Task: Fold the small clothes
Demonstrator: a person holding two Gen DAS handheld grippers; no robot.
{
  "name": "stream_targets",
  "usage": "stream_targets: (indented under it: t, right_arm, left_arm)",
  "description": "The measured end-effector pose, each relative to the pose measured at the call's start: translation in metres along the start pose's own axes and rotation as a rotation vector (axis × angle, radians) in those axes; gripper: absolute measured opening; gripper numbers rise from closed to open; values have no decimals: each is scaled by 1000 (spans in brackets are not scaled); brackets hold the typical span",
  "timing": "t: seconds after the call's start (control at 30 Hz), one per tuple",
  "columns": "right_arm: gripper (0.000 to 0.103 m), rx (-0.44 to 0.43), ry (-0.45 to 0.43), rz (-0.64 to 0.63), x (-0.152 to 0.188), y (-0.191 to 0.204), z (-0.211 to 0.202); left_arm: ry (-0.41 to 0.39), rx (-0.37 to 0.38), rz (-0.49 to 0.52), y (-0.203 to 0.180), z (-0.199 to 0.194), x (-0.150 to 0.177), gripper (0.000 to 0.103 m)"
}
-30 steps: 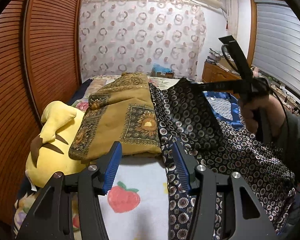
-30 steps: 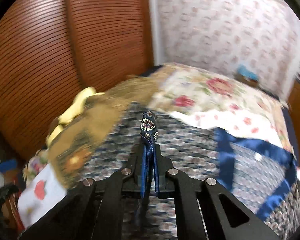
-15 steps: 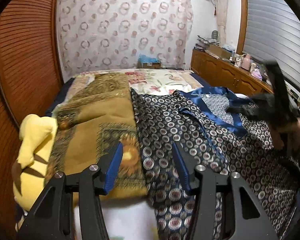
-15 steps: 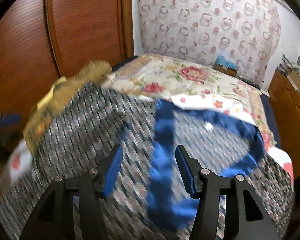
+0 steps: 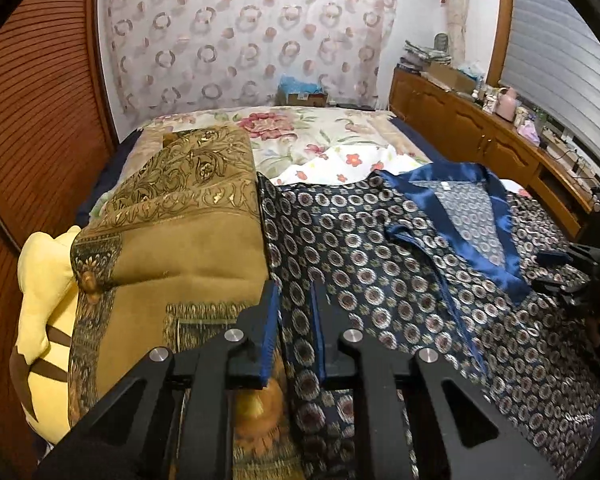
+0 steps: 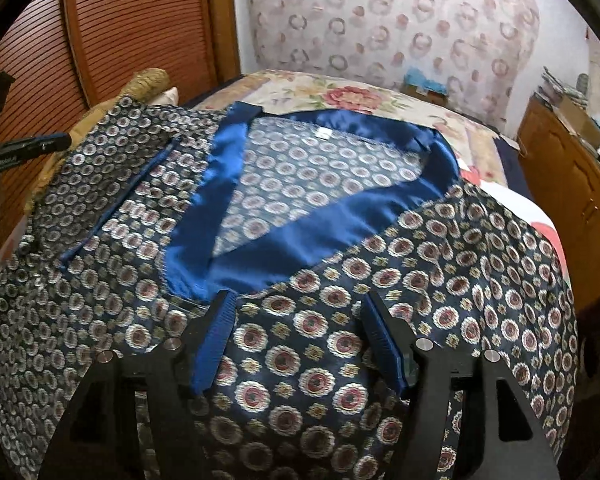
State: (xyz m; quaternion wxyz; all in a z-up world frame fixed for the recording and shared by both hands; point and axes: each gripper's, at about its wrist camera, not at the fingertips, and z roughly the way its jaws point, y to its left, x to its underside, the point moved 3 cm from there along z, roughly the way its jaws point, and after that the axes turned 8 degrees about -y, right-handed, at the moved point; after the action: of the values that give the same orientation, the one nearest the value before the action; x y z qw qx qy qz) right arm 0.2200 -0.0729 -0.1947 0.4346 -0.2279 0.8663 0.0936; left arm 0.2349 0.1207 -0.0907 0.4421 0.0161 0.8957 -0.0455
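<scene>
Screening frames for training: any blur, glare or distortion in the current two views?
Left wrist: sharp, strong fisheye bending, dark corner vignette, sheen on the robe's blue collar. Right wrist: sharp near the gripper, slight smear on the robe's left side, wall washed out.

Bed (image 5: 204,118), head end toward the ring-patterned curtain wall. Covered by a floral bedspread (image 5: 300,136), cream with red blossoms; bare stretch visible at the far end.

Lying directly on it:
- Patterned satin robe (image 5: 380,264), dark navy with medallion print, spread flat across the near and right portion. Blue satin collar band (image 6: 228,172) open in a V, paler lining showing inside.
- Folded ochre blanket (image 5: 188,224) with gold scrollwork and sunflower motif, along the left side, its right edge touching the robe's left edge.
- Yellow plush toy (image 5: 44,304) with brown markings, at the left edge, pressed against the blanket.
</scene>
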Motion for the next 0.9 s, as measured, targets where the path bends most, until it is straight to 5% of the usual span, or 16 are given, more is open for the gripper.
stream_targets:
  t: [0.63,0.7,0.9]
  right_arm:
    - [67,21,-12,-14,8,-12,-11]
    - [68,21,-11,-14,8,-12,-11]
    - [68,20,-11,-15,9,-12,-12]
  left_arm:
    - [61,-46,44,-7,30,1,17]
    - [61,-59,61,-7,29,1,2]
    - [-40,-69,65,-6,0,-14,1]
